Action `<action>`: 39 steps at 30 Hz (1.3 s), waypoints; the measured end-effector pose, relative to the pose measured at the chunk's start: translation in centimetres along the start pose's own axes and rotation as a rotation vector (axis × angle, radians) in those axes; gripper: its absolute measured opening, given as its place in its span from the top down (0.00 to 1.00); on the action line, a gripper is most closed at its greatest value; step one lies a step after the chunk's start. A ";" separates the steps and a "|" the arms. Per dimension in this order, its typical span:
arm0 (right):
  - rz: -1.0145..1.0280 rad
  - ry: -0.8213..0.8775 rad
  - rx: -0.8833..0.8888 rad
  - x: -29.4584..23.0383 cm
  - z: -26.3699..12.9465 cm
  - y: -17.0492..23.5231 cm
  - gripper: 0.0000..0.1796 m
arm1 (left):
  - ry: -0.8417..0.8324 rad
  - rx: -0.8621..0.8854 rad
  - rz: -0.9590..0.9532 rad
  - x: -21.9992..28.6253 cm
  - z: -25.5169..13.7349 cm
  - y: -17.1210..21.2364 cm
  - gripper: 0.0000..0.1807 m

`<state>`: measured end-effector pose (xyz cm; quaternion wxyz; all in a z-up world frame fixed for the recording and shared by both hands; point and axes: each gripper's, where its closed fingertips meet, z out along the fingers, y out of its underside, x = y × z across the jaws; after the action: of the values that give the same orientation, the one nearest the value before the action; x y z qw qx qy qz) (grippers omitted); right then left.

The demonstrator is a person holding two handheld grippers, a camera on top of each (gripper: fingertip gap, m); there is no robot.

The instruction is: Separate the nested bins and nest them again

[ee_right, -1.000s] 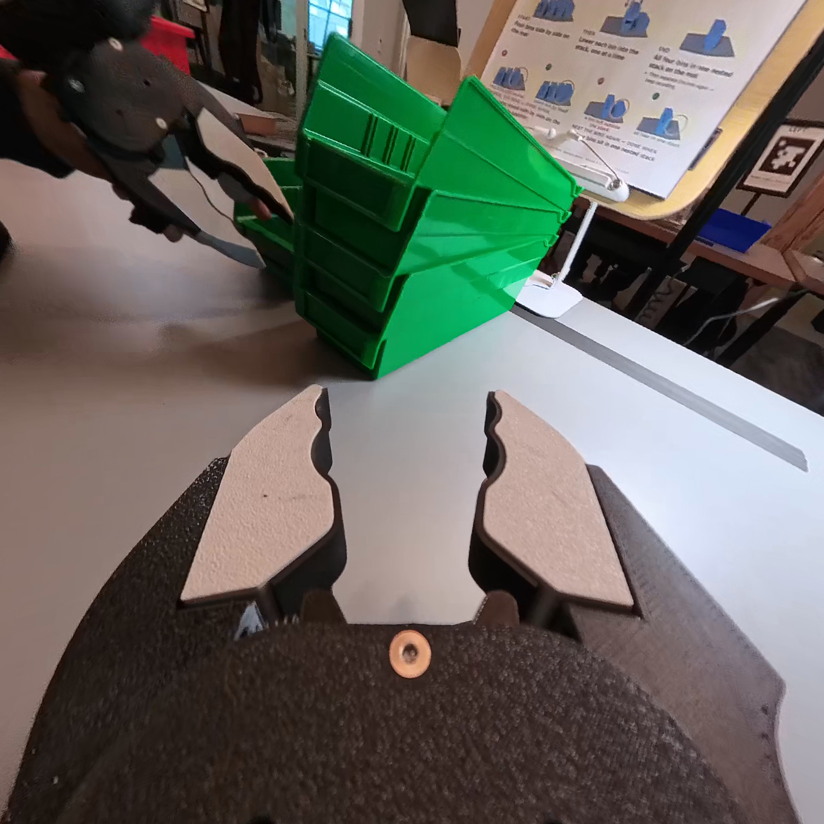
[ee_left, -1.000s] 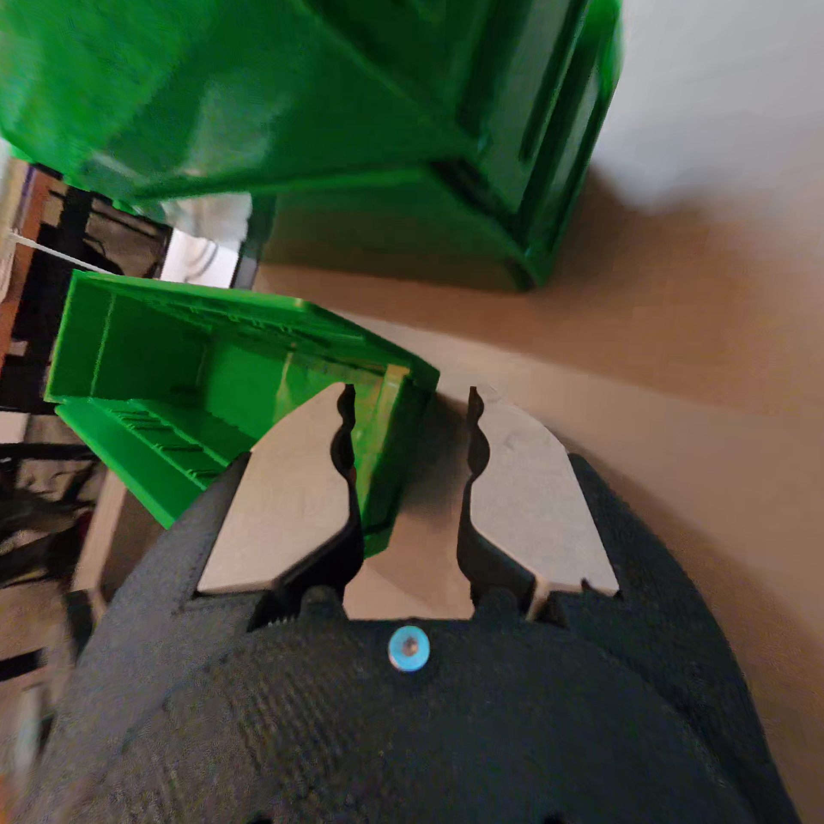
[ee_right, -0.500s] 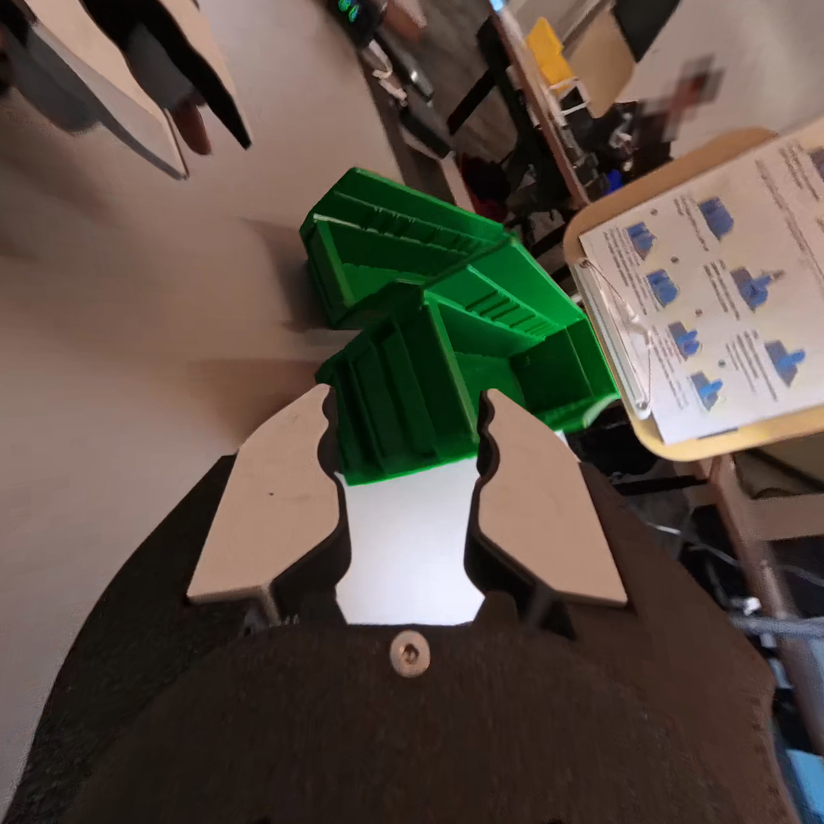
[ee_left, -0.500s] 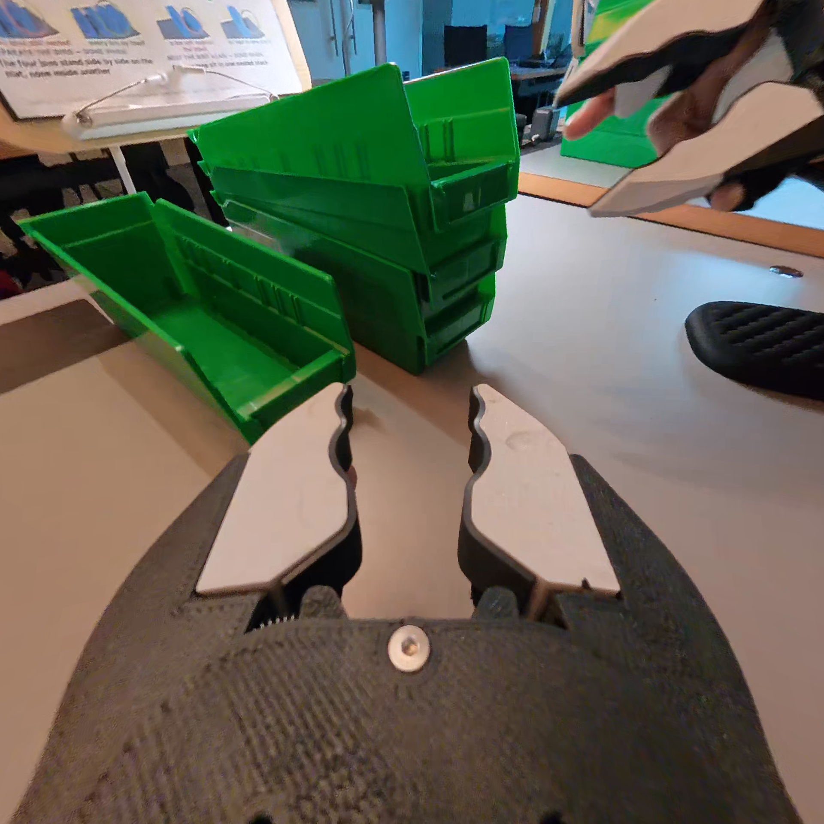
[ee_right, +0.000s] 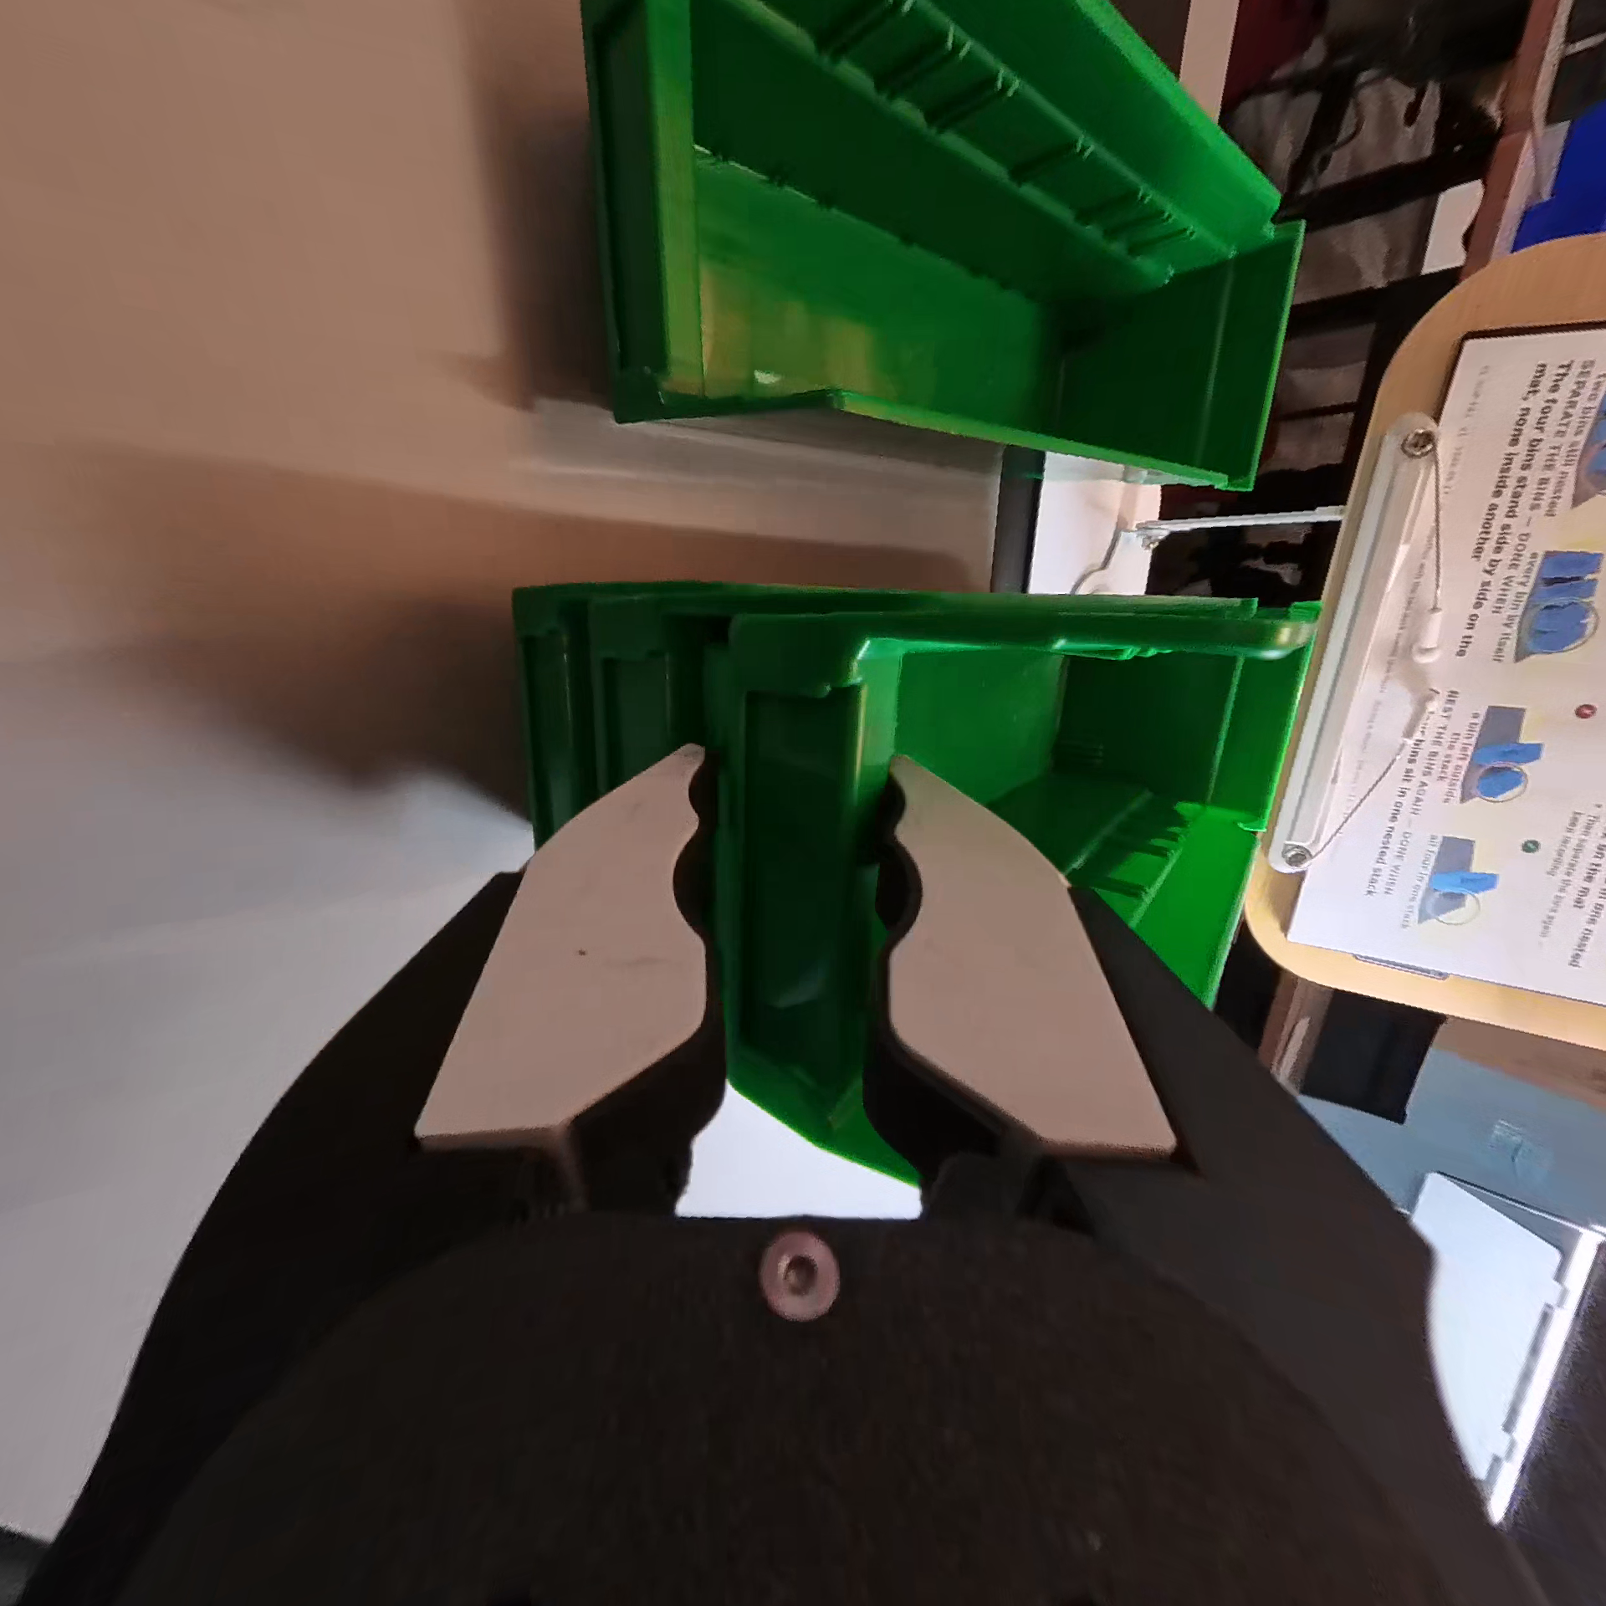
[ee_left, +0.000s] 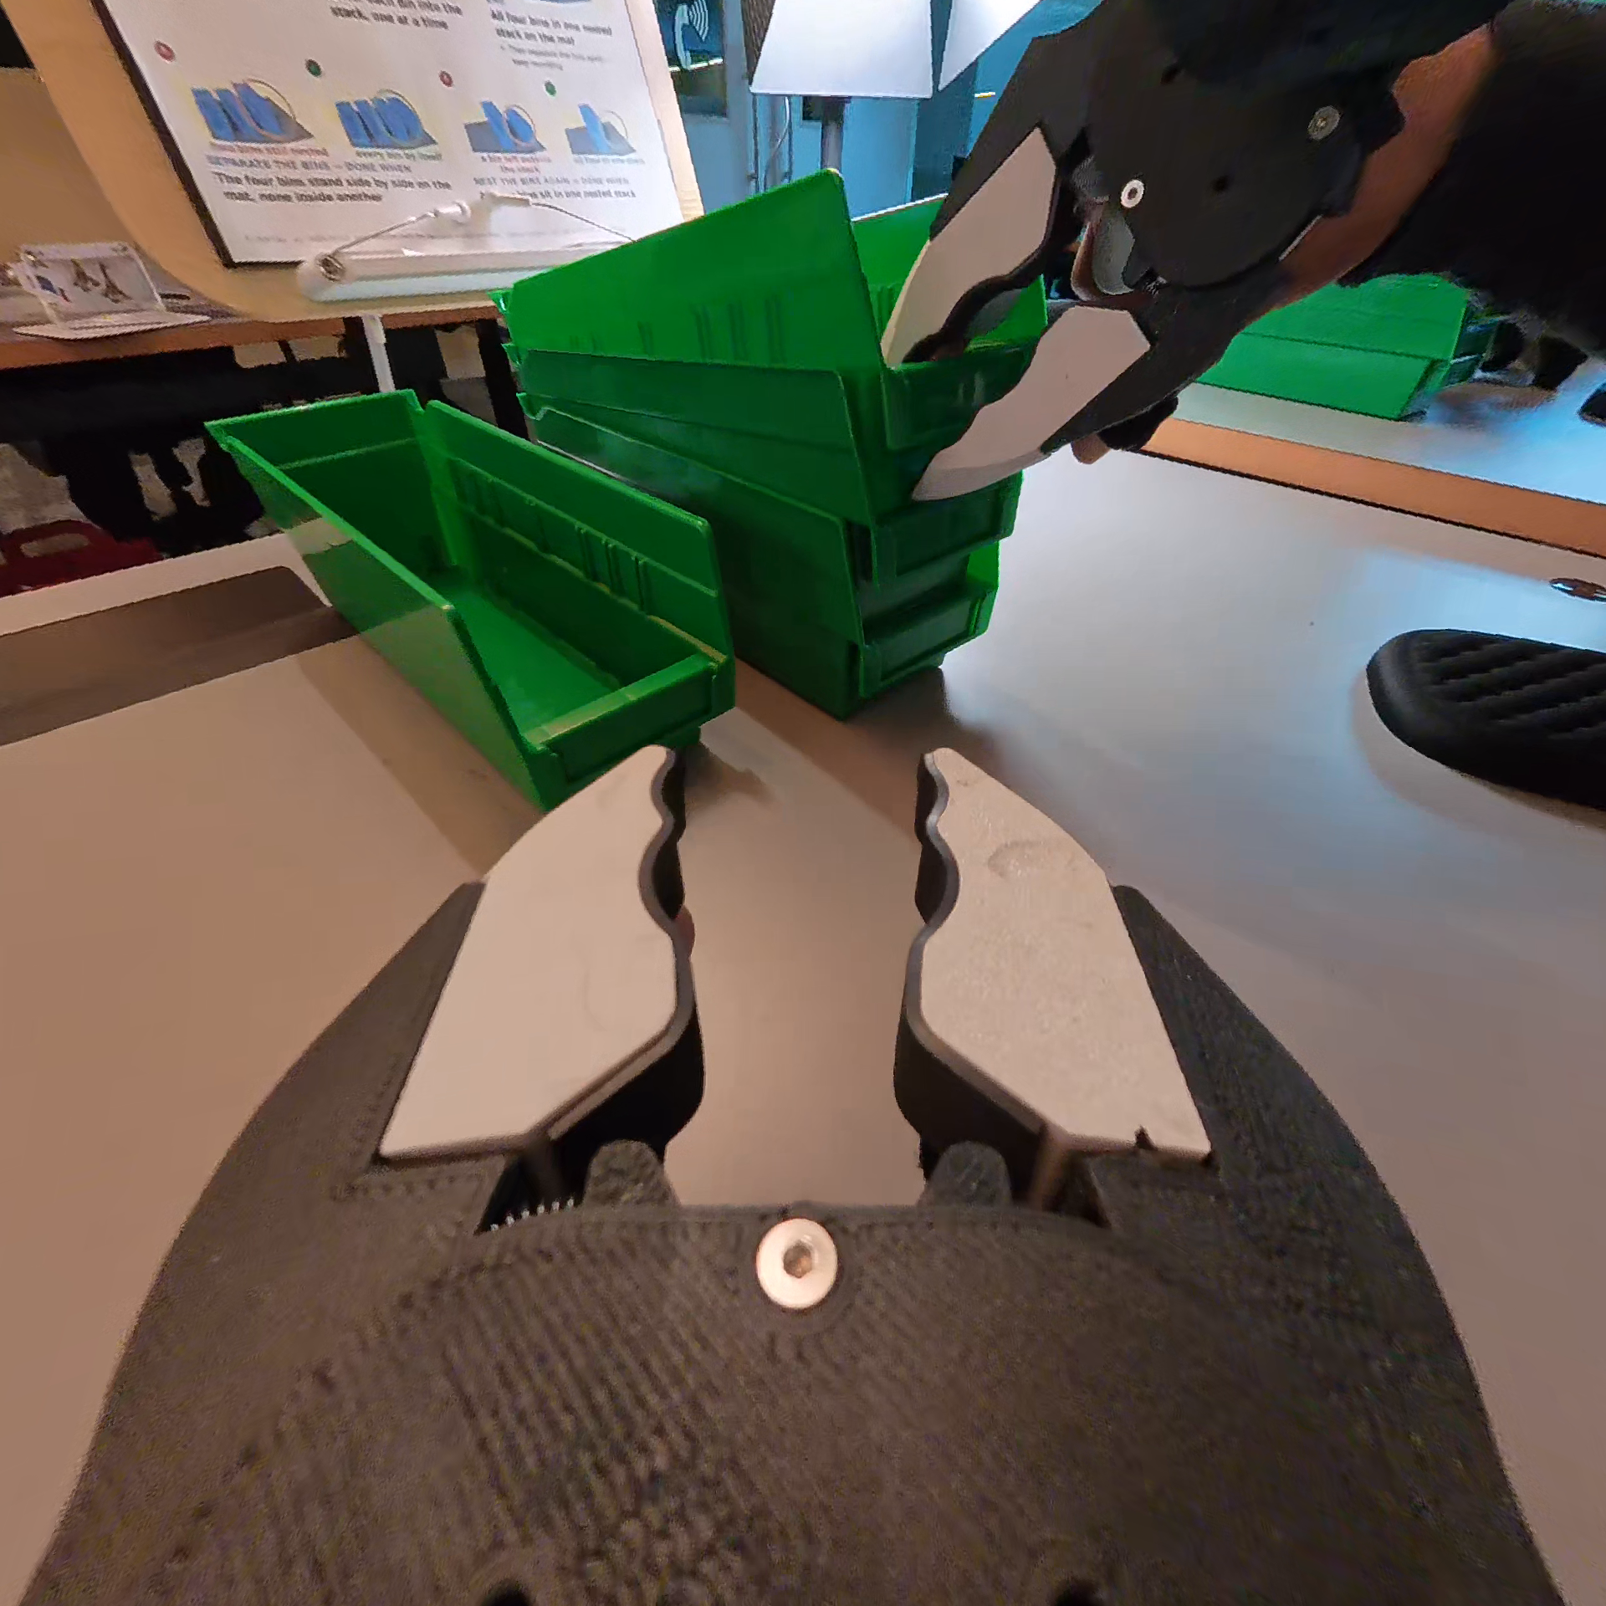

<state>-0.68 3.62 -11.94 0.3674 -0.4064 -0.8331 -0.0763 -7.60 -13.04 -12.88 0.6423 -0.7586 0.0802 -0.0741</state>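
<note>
A stack of nested green bins [ee_left: 782,556] stands on the grey table [ee_left: 1173,695], its top bin [ee_left: 695,295] tilted. A single green bin [ee_left: 521,600] stands on the table just left of the stack. My left gripper [ee_left: 795,765] is open and empty, low over the table, just short of both. My right gripper [ee_left: 911,421] reaches in from the upper right. In the right wrist view it [ee_right: 795,765] is shut on the top bin's front wall [ee_right: 799,912]. The single bin [ee_right: 869,261] lies beyond the stack [ee_right: 556,695].
An instruction board [ee_left: 391,130] on a stand rises behind the bins; it also shows in the right wrist view [ee_right: 1477,695]. A black ribbed object [ee_left: 1495,713] lies on the table at right. More green bins [ee_left: 1347,348] sit on a far table. Tip to tip, the grippers are about 20 cm apart. The black ribbed object [ee_left: 1495,713] is about 30 cm from my right fingertips.
My left gripper let go of the single bin and drew back from it. My right gripper swung over the stack, came down on the top bin's front wall and closed on it.
</note>
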 end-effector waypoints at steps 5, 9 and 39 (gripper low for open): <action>0.014 -0.038 -0.030 0.4 -0.4 0.1 0.83 | -0.005 0.005 -0.004 -0.3 -0.2 0.1 0.72; 0.019 -0.016 -0.011 2.5 -1.9 -0.3 0.84 | -0.004 -0.011 0.018 0.0 0.0 0.5 0.72; 0.109 0.073 -0.164 -4.3 1.3 22.4 0.83 | -0.037 -0.042 0.027 -0.6 0.5 1.1 0.72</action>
<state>16.75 16.20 -19.63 0.3666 -0.4767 -0.7867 -0.1392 -8.08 -12.65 -14.03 0.6287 -0.7719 0.0800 -0.0495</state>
